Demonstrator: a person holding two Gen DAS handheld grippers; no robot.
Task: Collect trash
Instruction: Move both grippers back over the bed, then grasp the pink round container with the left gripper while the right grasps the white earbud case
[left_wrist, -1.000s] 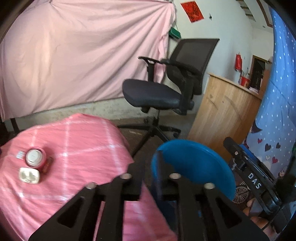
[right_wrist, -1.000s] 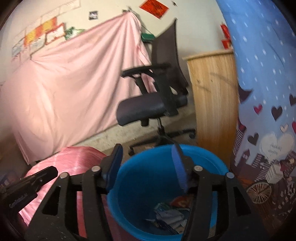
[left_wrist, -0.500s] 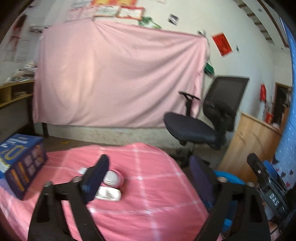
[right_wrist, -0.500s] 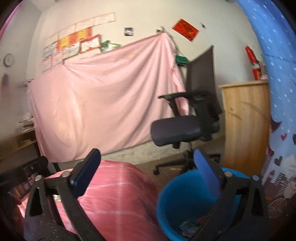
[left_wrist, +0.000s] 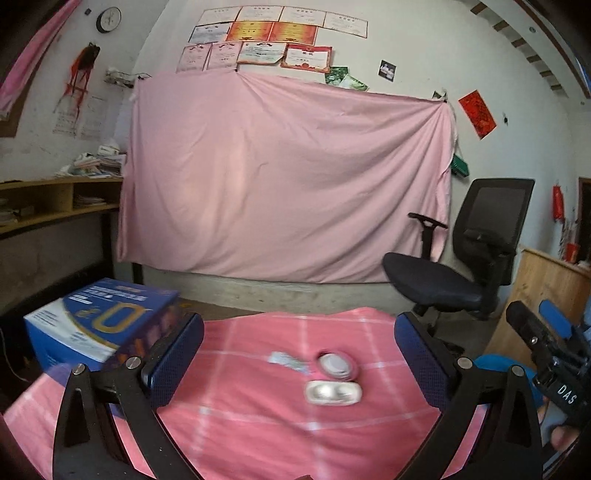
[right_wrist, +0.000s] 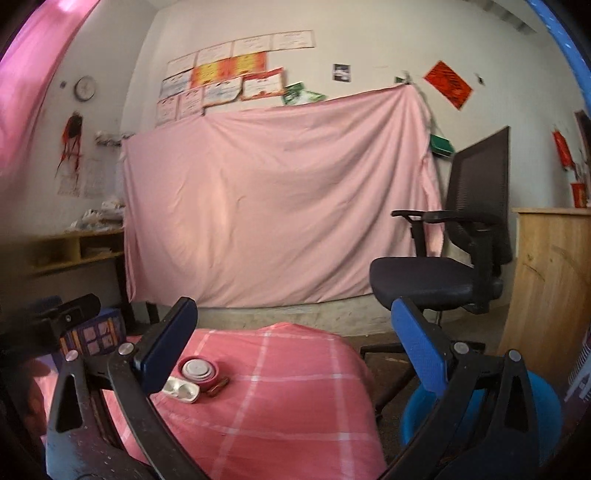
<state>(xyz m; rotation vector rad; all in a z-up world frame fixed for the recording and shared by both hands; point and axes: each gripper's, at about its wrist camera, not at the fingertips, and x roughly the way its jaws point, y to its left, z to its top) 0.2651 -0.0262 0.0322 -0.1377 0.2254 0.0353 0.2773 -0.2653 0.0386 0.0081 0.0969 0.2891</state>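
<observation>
Trash on the pink-checked table (left_wrist: 258, 424), a white tray (left_wrist: 333, 392), round lid (left_wrist: 335, 364) and wrapper (left_wrist: 288, 361), now faces both grippers (left_wrist: 299, 354) (right_wrist: 293, 339), swung from the blue bin (right_wrist: 546, 410), jaws just spread wide, empty; next pickup looks imminent.

"DAS" in white letters stands on the right tool (left_wrist: 554, 354).

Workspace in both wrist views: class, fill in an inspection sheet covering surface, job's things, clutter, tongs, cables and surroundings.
Surface: pink checked cloth over the table.
Job's things: round pink container, white tray, small wrapper; blue bin at the right, past the table's edge.
Clutter: blue box.
Tongs: left tongs and right tongs open, just widened, nothing between them.
Cables: nothing seen.
Surroundings: pink sheet, office chair, wooden cabinet.
</observation>
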